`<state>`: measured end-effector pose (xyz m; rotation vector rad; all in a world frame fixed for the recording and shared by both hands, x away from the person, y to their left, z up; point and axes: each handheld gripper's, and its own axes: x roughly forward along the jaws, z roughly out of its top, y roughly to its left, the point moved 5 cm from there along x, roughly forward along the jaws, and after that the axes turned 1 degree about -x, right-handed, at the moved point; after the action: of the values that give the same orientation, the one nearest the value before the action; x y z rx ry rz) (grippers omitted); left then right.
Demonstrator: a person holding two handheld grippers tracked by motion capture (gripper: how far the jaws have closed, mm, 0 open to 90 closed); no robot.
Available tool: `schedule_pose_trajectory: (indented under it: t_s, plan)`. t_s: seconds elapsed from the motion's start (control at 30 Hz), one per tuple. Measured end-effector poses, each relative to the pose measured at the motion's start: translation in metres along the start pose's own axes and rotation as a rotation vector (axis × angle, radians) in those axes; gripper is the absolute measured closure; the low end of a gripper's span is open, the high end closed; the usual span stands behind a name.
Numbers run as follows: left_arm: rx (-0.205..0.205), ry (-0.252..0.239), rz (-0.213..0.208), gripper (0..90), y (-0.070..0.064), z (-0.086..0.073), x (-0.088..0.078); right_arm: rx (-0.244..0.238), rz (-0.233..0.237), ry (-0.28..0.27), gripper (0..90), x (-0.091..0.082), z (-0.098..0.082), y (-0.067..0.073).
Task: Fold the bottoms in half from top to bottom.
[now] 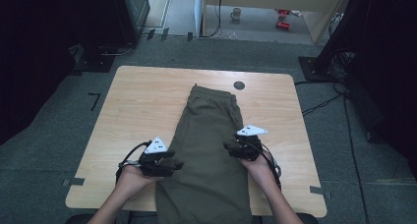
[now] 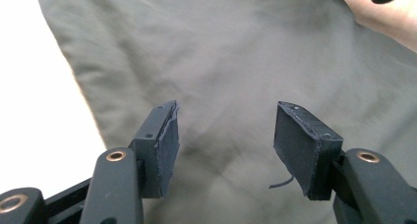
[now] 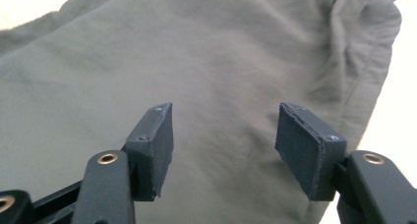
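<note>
Olive trousers (image 1: 209,150) folded lengthwise down the tabletop (image 1: 137,103) centre, waistband toward the far edge, legs overhanging the near edge. Left gripper (image 1: 169,166) and right gripper (image 1: 232,148) at opposite side edges, fingers (image 2: 164,150) wide, holding nothing. Pinch both layers evenly before lifting. Grey carpet, dark stands around.

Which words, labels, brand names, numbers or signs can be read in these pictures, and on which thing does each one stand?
No text can be read in these pictures.
Olive trousers: plain cloth, no label or print in sight.
Grey plates on the left gripper and right gripper: small dark dots, no letters.
Table: bare wood with a round dark cap, no writing.
Mug and red things on the floor far back: too small to read.
</note>
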<state>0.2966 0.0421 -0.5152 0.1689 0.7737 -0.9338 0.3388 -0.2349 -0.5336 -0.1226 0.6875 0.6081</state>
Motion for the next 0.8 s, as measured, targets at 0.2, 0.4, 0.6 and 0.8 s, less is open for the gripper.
schedule_pose_trajectory:
  t_s: [0.2,0.4,0.6,0.8]
  plan:
    - [-0.016,0.001,0.018,41.9,0.018,0.008,0.001,-0.008,-0.005,0.012,39.4,0.003,0.008,-0.006]
    - [-0.017,-0.019,0.055,41.9,0.037,0.023,0.002,0.01,0.009,0.029,42.5,0.008,0.013,-0.013]
    - [-0.016,-0.032,0.065,42.2,0.052,0.041,0.005,0.036,-0.023,0.004,40.4,0.006,0.027,-0.029]
    - [-0.023,-0.009,0.073,42.5,0.073,0.053,0.019,0.061,-0.047,0.0,37.9,0.01,0.035,-0.046]
